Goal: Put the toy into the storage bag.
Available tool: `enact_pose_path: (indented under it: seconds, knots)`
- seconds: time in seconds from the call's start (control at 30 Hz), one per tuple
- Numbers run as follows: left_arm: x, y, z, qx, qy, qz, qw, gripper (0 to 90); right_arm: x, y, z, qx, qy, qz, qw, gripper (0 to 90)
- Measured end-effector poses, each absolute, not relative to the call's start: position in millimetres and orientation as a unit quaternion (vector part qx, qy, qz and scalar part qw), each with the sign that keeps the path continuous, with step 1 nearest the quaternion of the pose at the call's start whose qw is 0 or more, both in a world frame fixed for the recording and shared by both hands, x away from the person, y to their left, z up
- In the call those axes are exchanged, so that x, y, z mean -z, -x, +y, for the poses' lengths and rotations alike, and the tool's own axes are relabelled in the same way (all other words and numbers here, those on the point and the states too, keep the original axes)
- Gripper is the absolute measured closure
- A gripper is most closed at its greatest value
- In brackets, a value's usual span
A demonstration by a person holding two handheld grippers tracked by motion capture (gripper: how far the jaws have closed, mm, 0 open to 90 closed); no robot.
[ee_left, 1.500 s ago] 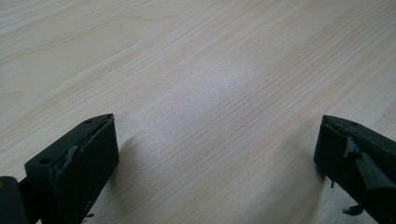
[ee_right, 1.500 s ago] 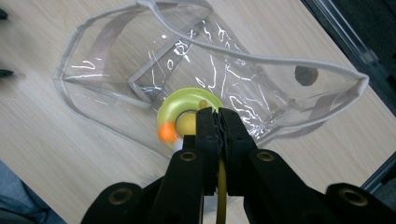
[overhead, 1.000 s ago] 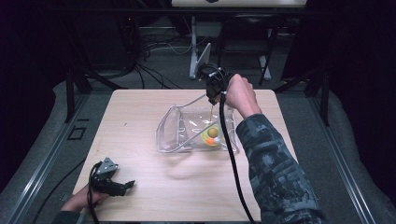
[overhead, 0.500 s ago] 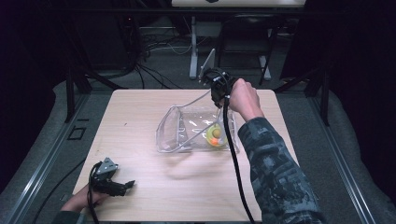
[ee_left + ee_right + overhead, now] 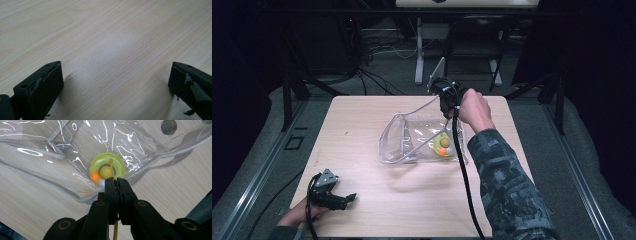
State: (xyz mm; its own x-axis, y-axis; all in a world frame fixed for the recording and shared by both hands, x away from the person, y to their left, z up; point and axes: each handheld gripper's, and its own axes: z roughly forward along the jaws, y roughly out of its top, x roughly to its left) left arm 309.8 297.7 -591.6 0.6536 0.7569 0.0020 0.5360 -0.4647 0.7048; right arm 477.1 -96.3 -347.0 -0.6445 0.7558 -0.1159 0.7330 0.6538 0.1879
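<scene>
nearest, the left hand-held gripper (image 5: 346,198) is rested on the wooden tabletop (image 5: 362,125) with its jaws spread wide. farther off, a clear plastic pouch (image 5: 419,137) with a yellow-green ring toy (image 5: 107,167) inside is lain mid-table. beyond, the right hand-held gripper (image 5: 115,182) is clenched on a thin yellow string (image 5: 110,163) above it.

A pale wooden table (image 5: 362,120) stands in a dark room — grey floor (image 5: 392,75), tangled cables (image 5: 377,50), a white stand (image 5: 418,60) behind.
</scene>
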Motion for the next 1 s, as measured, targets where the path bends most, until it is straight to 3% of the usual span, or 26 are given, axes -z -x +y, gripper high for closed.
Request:
enact_pose_path:
  seconds: [0.3,0.43,0.47,0.57,0.73,1.0]
  knots:
    - [592,-310,298,-0.159,-0.841,0.384,0.346,0.1,336,-470,-104,-0.098,-0.409,0.901,0.105,71.9]
    - [592,-310,298,-0.159,-0.841,0.384,0.346,0.1,323,-463,-116,-0.129,-0.424,0.890,0.106,49.8]
    - [592,-310,298,-0.159,-0.841,0.384,0.346,0.1,323,-463,-116,-0.129,-0.424,0.890,0.106,49.8]
    - [592,-310,298,-0.160,-0.841,0.384,0.346,0.1,315,-457,-129,-0.148,-0.431,0.883,0.108,33.8]
    - [592,-310,298,-0.159,-0.841,0.384,0.346,0.1,309,-450,-150,-0.164,-0.443,0.874,0.113,17.7]
    - [592,-310,298,-0.159,-0.841,0.384,0.346,0.1,309,-438,-186,-0.179,-0.462,0.858,0.135,5.2]
